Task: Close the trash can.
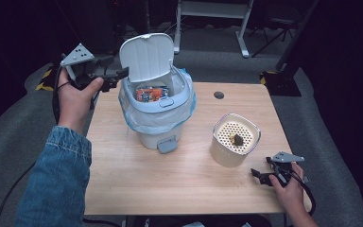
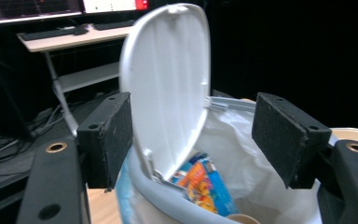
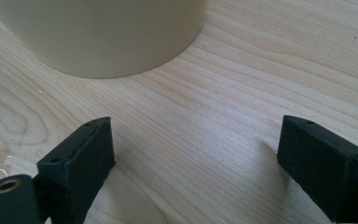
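A small white pedal bin (image 1: 157, 106) with a plastic liner stands on the wooden table, its lid (image 1: 147, 56) raised upright. A colourful orange-and-blue packet (image 1: 150, 93) lies inside the bin; the same packet (image 2: 204, 185) shows in the left gripper view under the lid (image 2: 168, 84). My left gripper (image 1: 118, 75) is held open in the air just left of the raised lid, nothing between its jaws. A cream perforated-top container (image 1: 235, 139) with a small dark lump (image 1: 238, 139) on it stands at the right. My right gripper (image 1: 260, 176) rests open low over the table, close beside the container (image 3: 98, 32).
The table (image 1: 170, 179) has a round dark cable hole (image 1: 219, 95) near its far edge. The bin's foot pedal (image 1: 167, 144) faces me. A white desk frame (image 1: 212, 14) and dark floor lie beyond the table.
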Motion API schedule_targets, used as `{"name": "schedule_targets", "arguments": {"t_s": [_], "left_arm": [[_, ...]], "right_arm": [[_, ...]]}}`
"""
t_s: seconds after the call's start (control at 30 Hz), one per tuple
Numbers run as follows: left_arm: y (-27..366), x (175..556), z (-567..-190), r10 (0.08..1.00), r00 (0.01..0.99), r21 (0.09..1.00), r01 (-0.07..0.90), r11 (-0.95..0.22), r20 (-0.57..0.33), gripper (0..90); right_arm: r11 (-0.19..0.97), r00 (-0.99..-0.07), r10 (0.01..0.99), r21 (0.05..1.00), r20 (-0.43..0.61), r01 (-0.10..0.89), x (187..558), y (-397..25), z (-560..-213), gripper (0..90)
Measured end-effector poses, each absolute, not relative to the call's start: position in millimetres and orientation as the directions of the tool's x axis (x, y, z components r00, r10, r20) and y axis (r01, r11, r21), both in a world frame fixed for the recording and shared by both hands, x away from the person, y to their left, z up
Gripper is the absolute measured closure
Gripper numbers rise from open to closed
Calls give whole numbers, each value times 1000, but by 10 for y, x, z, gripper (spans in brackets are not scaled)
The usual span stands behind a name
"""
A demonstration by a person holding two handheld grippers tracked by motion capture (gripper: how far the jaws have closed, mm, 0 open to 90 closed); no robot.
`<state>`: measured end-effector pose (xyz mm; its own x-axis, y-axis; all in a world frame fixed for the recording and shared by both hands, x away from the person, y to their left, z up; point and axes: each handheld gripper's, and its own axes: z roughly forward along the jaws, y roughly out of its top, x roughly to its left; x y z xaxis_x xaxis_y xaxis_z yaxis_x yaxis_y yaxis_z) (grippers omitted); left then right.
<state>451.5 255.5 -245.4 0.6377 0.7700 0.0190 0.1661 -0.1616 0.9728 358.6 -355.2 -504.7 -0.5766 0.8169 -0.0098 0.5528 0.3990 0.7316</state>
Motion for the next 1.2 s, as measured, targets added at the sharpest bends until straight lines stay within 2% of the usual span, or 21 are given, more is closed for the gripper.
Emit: {"name": "schedule_targets", "arguments": {"t_s": [0.1, 0.27, 0.43, 0.6, 0.7, 0.87, 1.03, 1.2], "left_arm": [[2547, 4602, -2427, 790, 612, 970, 174, -169, 28, 245], [2507, 4723, -2436, 774, 633, 969, 185, -162, 9, 247], [2443, 4786, -2438, 763, 646, 964, 192, -187, 19, 298], [2495, 4794, -2417, 753, 658, 963, 215, -165, -18, 432], [2517, 4730, -2401, 713, 700, 960, 230, -162, -48, 474], [2482, 4614, -2417, 617, 776, 956, 262, -129, -130, 458], [2322, 4513, -2437, 556, 823, 938, 276, -211, -117, 448], [2188, 4482, -2481, 546, 830, 917, 299, -263, -114, 464]], "right_arm": [[399, -576, 817, 732, -10, 553, 3587, -3552, -5047, 109], [399, -576, 817, 731, -9, 553, 3586, -3552, -5047, 109], [399, -577, 817, 732, -10, 553, 3586, -3552, -5047, 109], [399, -576, 817, 732, -10, 553, 3586, -3552, -5047, 109], [399, -577, 817, 732, -10, 553, 3586, -3552, -5047, 109], [399, -576, 817, 732, -10, 553, 3586, -3552, -5047, 109], [396, -573, 820, 731, -10, 555, 3583, -3550, -5047, 109], [396, -573, 820, 731, -10, 555, 3583, -3550, -5047, 109]]}}
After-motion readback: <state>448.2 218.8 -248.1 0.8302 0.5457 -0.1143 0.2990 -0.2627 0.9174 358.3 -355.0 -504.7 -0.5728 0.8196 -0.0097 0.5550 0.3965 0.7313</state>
